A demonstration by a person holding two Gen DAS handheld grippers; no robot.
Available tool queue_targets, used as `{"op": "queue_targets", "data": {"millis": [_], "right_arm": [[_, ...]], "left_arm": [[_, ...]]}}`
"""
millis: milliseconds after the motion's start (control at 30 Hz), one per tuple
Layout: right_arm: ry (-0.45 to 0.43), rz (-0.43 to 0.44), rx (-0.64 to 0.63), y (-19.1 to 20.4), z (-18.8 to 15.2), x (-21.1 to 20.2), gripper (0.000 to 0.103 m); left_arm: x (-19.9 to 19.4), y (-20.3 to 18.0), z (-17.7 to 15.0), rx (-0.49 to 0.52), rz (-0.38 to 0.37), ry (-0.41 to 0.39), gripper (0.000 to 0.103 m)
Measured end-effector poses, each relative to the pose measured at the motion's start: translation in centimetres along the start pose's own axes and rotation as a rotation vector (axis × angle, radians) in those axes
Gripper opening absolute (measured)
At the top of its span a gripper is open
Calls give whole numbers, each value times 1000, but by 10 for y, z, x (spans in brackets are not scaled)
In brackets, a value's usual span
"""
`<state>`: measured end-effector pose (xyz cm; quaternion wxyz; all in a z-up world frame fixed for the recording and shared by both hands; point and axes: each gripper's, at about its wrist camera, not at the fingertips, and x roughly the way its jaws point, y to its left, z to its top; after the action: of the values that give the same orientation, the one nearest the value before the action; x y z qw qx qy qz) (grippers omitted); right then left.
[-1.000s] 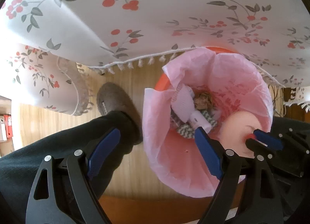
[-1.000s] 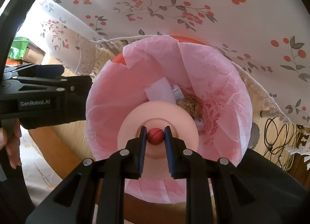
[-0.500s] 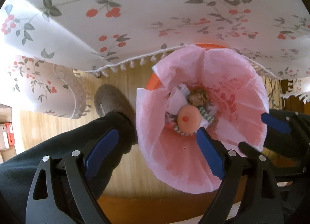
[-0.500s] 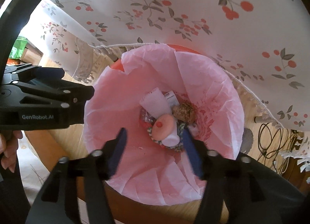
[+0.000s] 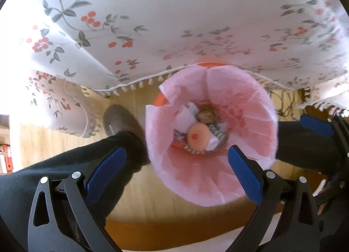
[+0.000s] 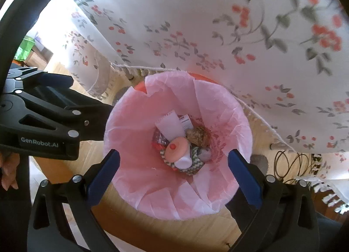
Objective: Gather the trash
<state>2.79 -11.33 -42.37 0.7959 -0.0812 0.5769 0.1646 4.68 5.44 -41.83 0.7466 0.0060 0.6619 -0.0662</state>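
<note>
Both cameras look down into an orange bin with a pink bag in it. The bin stands on a wooden floor, right by the edge of a white tablecloth with red berries on it.

The left camera shows a grey slipper and a dark trouser leg beside the bin. The right camera does not show these clearly. It shows a black cable coiled on the floor and something green far off, which the left camera misses. It also shows the trash better: a white paper slip, a brown crumpled lump, a zigzag wrapper and a white cap.

A round peach lid with a small red knob lies on top of the trash at the bottom of the bag. It is round, so it has no long side. Its knob side faces up, tipped a little to one side.

The left gripper is opening, and nothing is between its blue fingers. It hangs above the near side of the bin. The right gripper is opening too, with nothing in it. Its blue fingers stand wide on each side of the bag, high above the lid and not touching it.
</note>
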Motion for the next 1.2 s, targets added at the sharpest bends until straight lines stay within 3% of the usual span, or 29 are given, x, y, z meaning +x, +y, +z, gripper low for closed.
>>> {"op": "queue_targets", "data": {"millis": [333,567,667,767,800,933,1000,1033,1200], "right_arm": [[-83,-87,-9,2,-14,-70,98],[-113,-103,6,4,-27,-98,98],[-111,-92,12,4,-33,-102,98],[-93,-95,-2,5,-39,-101,98],[-93,-97,-5,6,-40,-101,98],[-78,-97,-7,5,-45,-97,98],[-66,-111,-17,6,-47,-94,98],[-62,-116,-22,7,-47,-93,98],[-48,-142,-48,9,-48,-86,98]], "left_arm": [[-57,-11,-19,58,32,-86,97],[-73,-22,-32,108,-134,-58,97],[-77,-25,-37,121,-94,-72,97],[-87,-30,-46,152,41,-132,97],[-89,-31,-48,170,50,-144,97],[-92,-27,-50,165,-63,-124,97],[-95,-30,-51,195,-27,-152,97],[-96,-35,-52,232,33,-181,96],[-90,-44,-53,281,38,-191,97]]}}
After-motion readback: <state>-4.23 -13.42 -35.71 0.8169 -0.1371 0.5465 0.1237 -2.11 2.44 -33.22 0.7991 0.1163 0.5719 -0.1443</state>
